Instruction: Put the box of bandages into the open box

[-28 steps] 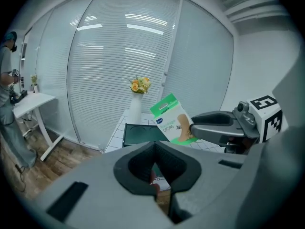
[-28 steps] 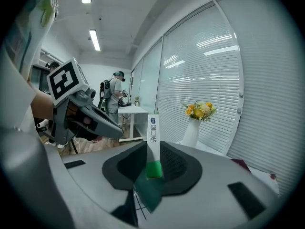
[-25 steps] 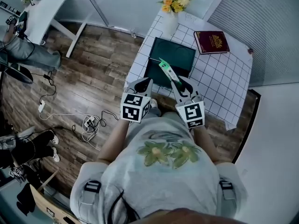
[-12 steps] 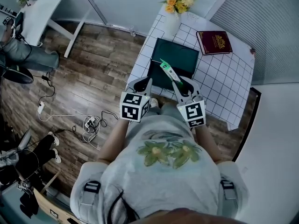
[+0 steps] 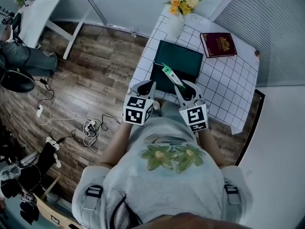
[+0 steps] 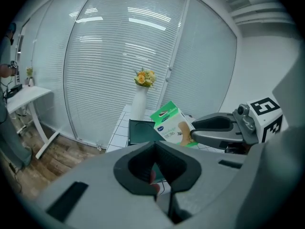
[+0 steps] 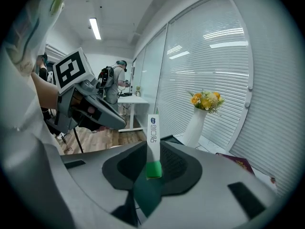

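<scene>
The right gripper [image 5: 180, 86] is pinching the green box of bandages [image 5: 170, 74] by its lower end, holding it tilted over the open box's [image 5: 183, 56] near edge. The left gripper [image 5: 147, 84], jaws pressed together on nothing, is hovering just left of that edge.

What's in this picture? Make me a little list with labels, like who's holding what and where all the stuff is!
right gripper: shut on the box of bandages
left gripper: shut, holding nothing
open box: dark green, lying on the table; the bandages are not inside yet
vase of flowers: upright at the table's far end
red book: closed, to the right of the open box
</scene>
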